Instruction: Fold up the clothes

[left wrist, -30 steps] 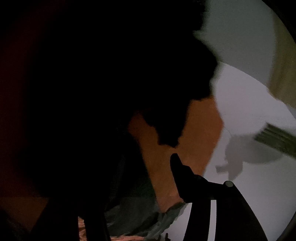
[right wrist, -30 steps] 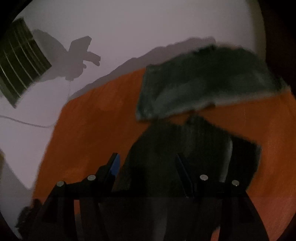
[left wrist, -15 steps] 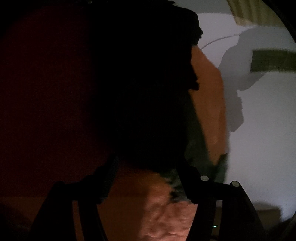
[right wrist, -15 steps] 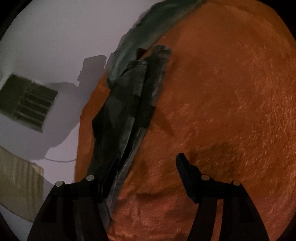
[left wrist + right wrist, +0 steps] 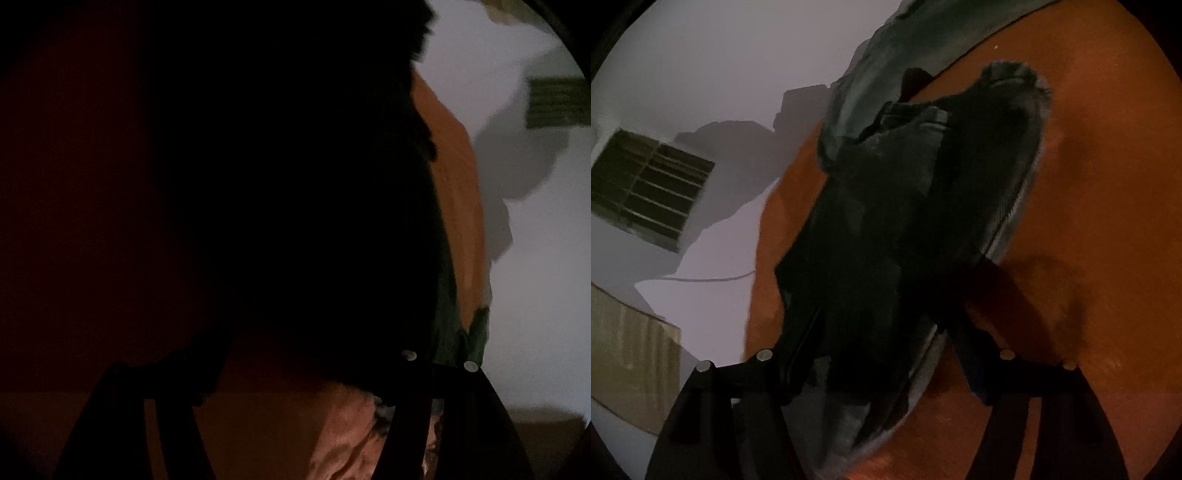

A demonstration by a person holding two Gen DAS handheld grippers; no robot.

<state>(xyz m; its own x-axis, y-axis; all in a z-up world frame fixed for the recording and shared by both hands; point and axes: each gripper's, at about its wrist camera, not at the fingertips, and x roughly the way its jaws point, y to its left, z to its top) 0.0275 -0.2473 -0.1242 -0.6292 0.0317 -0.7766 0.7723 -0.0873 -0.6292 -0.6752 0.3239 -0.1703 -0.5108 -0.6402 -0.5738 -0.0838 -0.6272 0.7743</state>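
A dark folded garment [image 5: 905,221] lies on an orange blanket [image 5: 1089,184] in the right wrist view. My right gripper [image 5: 882,343] is low over its near end. The jaws are opening, with the cloth bulging between the fingers and the pads not clamping it. In the left wrist view the same dark garment [image 5: 295,184] fills most of the picture as a black mass. My left gripper [image 5: 310,354] stands wide, with the garment's lower edge between its fingers. It is too dark to see any contact there.
A grey-green cloth [image 5: 923,48] lies past the garment at the blanket's far edge, and shows as a green cloth [image 5: 476,332] by my left finger. A white wall [image 5: 720,55] with a barred vent [image 5: 646,188] and a thin cable [image 5: 713,277] stands beyond.
My right gripper has sunk onto the blanket; the garment, which hung in front a second ago, now lies between its wider-spread fingers. My left gripper rolled and dropped, and its fingers stand further apart.
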